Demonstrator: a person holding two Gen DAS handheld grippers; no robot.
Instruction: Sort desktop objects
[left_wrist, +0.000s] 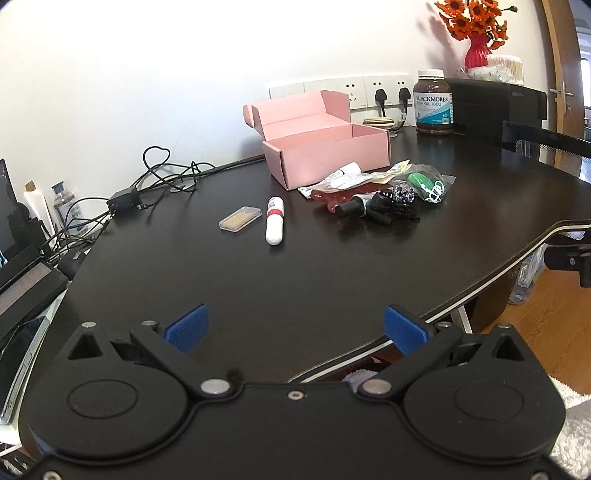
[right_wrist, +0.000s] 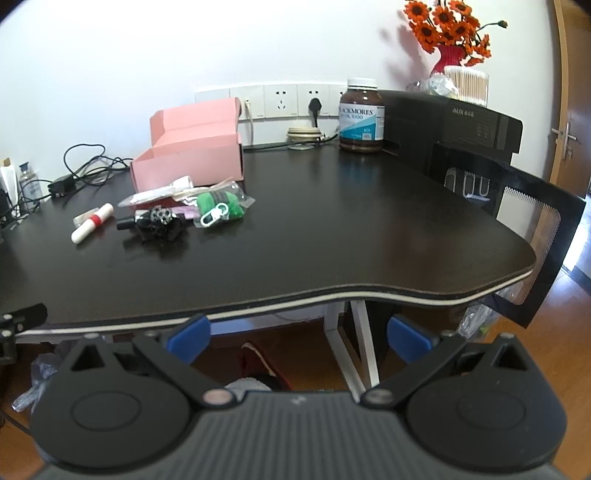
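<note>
Hovering low over the near part of the dark, glossy, curved-edged desktop (left_wrist: 295, 266), the left gripper (left_wrist: 295, 328) with its blue-padded fingers (left_wrist: 188, 326) spread wide and holding nothing; hanging just off the desk's pale-banded front edge (right_wrist: 332, 295), over wooden floor and white desk legs, the right gripper (right_wrist: 299, 334), likewise gaping wide and empty. Lying bare, a broad stretch of desktop between both tools and the clutter, plus the whole right half of the surface. Sitting toward the back left, lid flipped up against the wall, an open pink cardboard box (left_wrist: 325, 155), its visible inside looking empty, though the floor being partly hidden. Lying in the open ahead of the box, a white cylindrical tube with a red band (left_wrist: 275, 221), and just beside it, apart, a small clear flat plastic case with a tan insert (left_wrist: 240, 218). Crowding together right of these and touching one another: clear plastic packets (left_wrist: 354, 179), a small dark nail-polish bottle (left_wrist: 352, 208), a black studded hair clip (left_wrist: 395, 201), and a green fuzzy item with a white clasp inside a clear bag (left_wrist: 426, 182). Standing at the back by the white wall sockets (left_wrist: 347, 90), a brown supplement jar with a white cap (left_wrist: 433, 103), label reading "BLACKMORES" and "OIL 1000"; beside it a black appliance (right_wrist: 454, 122) marked "AUX". Trailing off the left rear edge, tangled black cables (left_wrist: 155, 181).
</note>
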